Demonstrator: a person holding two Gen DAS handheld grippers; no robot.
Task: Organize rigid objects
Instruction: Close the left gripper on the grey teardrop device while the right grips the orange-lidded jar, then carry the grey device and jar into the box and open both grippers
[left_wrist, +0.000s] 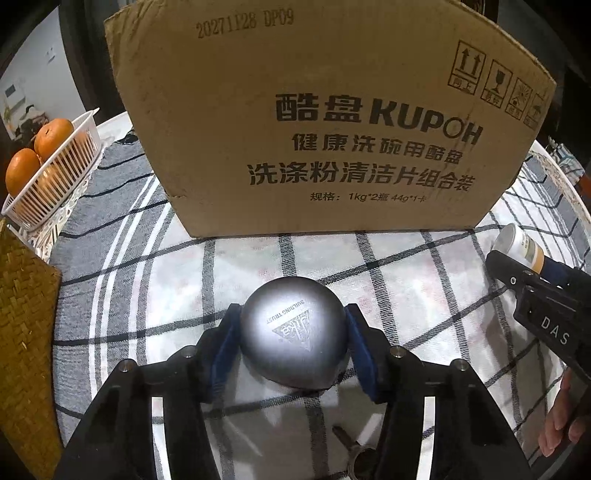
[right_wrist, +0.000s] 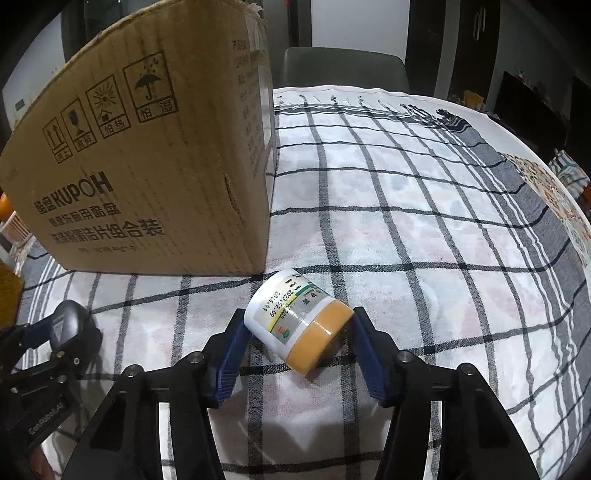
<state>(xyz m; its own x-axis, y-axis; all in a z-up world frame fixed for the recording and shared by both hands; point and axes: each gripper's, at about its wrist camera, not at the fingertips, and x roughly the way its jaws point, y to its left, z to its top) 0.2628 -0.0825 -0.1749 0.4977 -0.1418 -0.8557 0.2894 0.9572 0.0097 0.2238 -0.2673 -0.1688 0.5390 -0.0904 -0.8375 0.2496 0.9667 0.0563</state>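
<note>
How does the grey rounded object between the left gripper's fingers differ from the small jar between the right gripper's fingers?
The grey rounded object is dark metallic grey and dome-shaped, with a triangle logo; the small jar is a white cylinder with a printed label and a yellow-orange lid. The grey object sits on a flat side, while the jar lies tipped on its side. Both rest on the checked cloth, near the cardboard box, each between a gripper's blue fingers.

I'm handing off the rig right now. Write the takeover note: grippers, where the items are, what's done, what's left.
Left gripper: blue pads against both sides of the grey dome-shaped object, on the checked tablecloth.
Right gripper: jaws around the yellow-lidded jar lying on its side; contact unclear.
Cardboard box stands just behind both.
Done: nothing visibly put away.
Left: lift both, place them.
</note>
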